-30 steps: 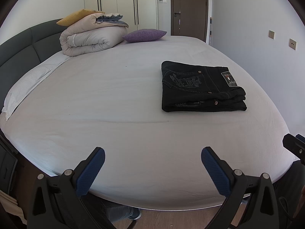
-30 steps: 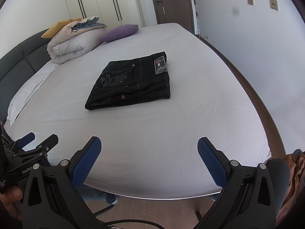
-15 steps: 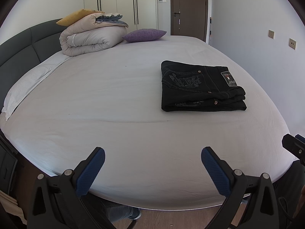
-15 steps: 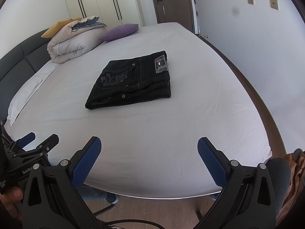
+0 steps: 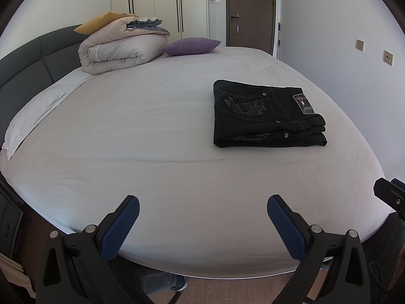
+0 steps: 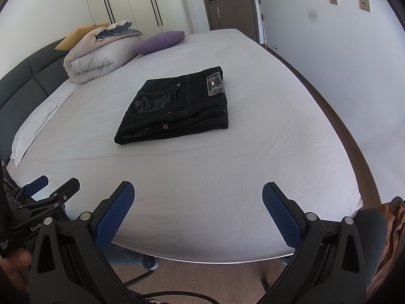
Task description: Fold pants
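Note:
Black jeans (image 5: 265, 116) lie folded in a neat rectangular stack on the white bed sheet (image 5: 152, 126), right of the middle. In the right wrist view the jeans (image 6: 174, 109) lie ahead of centre. My left gripper (image 5: 202, 202) is open and empty, held over the near edge of the bed, well short of the jeans. My right gripper (image 6: 197, 190) is open and empty, also over the near edge. The left gripper's tip (image 6: 50, 190) shows at the left of the right wrist view.
A rolled duvet (image 5: 121, 50), a yellow pillow (image 5: 101, 20) and a purple cushion (image 5: 191, 45) sit at the head of the bed. A grey headboard (image 5: 30, 65) runs along the left. Wardrobes and a door stand behind. Wooden floor lies below the bed edge.

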{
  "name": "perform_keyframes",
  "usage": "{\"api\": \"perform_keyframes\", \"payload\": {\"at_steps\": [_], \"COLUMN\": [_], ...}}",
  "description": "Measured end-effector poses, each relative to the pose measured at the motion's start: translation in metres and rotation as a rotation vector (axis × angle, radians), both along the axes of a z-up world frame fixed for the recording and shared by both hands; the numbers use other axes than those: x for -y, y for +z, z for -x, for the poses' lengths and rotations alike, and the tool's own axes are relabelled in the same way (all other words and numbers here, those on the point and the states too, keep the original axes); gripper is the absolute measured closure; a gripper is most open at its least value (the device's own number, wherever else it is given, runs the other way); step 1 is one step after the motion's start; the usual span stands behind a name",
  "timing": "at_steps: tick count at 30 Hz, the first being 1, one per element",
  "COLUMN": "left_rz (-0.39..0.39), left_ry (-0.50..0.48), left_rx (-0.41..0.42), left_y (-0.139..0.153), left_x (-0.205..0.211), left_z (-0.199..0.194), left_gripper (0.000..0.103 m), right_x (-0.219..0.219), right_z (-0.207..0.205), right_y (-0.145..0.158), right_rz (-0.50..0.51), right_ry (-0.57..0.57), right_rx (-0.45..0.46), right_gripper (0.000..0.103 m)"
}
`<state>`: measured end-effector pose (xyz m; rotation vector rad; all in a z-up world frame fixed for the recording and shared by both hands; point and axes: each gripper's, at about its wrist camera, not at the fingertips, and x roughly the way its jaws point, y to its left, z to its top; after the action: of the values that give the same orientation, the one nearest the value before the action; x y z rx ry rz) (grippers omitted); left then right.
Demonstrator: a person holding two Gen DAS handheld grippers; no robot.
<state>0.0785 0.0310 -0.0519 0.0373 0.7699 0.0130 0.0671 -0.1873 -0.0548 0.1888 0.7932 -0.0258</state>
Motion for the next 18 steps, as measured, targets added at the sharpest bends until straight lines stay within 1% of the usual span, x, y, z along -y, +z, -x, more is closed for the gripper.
{"api": "perform_keyframes", "payload": {"at_steps": [18], "left_rz": [0.000], "left_ry": [0.006], "left_rx": [-0.005], "left_y": [-0.0034], "left_x": [-0.0022], "left_z": [0.0001], "left_gripper": [0.000], "right_x": [-0.0050], "right_z": [0.0022], "right_y": [-0.0061], "right_rz": [-0.006], "right_ry": [0.006], "right_rx": [-0.003], "right_gripper": [0.000]}}
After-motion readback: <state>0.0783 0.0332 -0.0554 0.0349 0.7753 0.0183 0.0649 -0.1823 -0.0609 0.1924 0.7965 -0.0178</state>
